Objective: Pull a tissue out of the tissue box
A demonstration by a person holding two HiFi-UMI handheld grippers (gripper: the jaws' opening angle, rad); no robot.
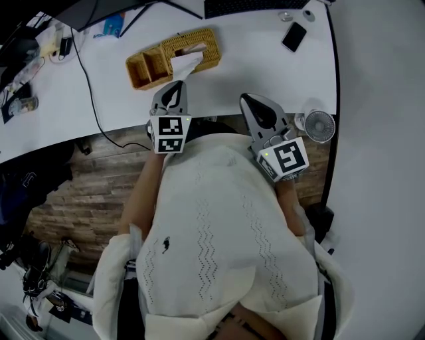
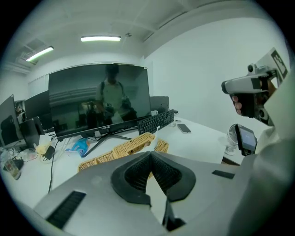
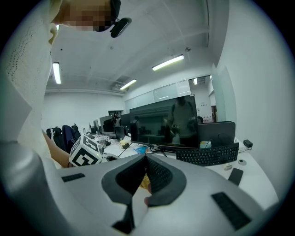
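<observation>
A woven wicker tissue box (image 1: 202, 41) stands on the white desk (image 1: 252, 63), with a white tissue (image 1: 186, 64) rising out of its slot towards me. My left gripper (image 1: 178, 84) is shut, its tips meeting the tissue's near end just in front of the box. In the left gripper view the jaws (image 2: 150, 155) are closed, a pale strip runs down between them, and the wicker box (image 2: 133, 144) lies beyond. My right gripper (image 1: 247, 98) hangs shut over the desk's front edge, to the right of the box, holding nothing; its jaws (image 3: 146, 157) meet at the tip.
A wicker tray (image 1: 147, 68) joins the box on its left. A phone (image 1: 294, 36) lies at the back right, a keyboard (image 1: 259, 5) behind it, and a small fan (image 1: 320, 125) stands off the desk's right front corner. A black cable (image 1: 89, 86) crosses the desk's left part. A monitor (image 2: 99, 99) stands behind the box.
</observation>
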